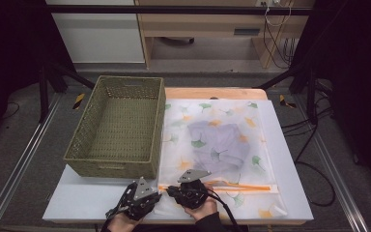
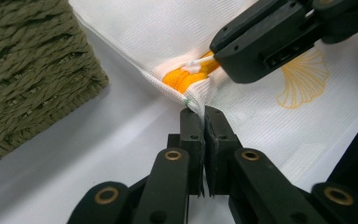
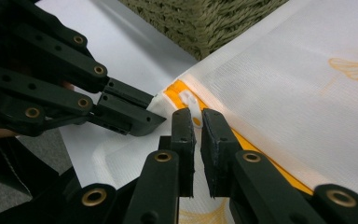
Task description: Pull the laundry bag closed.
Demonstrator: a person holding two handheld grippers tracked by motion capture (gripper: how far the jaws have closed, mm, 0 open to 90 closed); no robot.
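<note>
Bag [image 1: 220, 145] of white mesh with leaf prints lies flat on the white board [image 1: 290, 159] in the high view, a grey folded garment [image 1: 220, 140] showing through it. Its orange zipper [image 1: 241, 186] runs along the near edge. A woven basket [image 1: 118, 128] stands at the bag's left, just beside it. Both grippers sit at the bag's near left corner — left gripper [image 1: 158, 195] at the corner itself, right gripper [image 1: 170, 191] close beside it at the zipper's end. A hand [image 1: 200, 209] shows under the right gripper.

Left gripper view: left gripper [image 2: 204, 114] jaws pressed together, pinching the corner seam of the bag [image 2: 168, 28]. The zipper [image 2: 186, 77] end sits just beyond the tips. The right gripper [image 2: 213, 55] comes in from the upper right, its tip at the white zipper pull [image 2: 193, 65]. Basket [image 2: 28, 70] wall at the left, near the corner.

Right gripper view: right gripper [image 3: 197, 114] jaws nearly closed, a narrow gap left between them — the zipper pull [image 3: 189, 100] sits at the tips; whether the pads press on it I cannot tell. Left gripper [image 3: 161, 119] enters from the left, its tip on the bag [image 3: 284, 102] corner. Basket [image 3: 200, 18] at the top.
</note>
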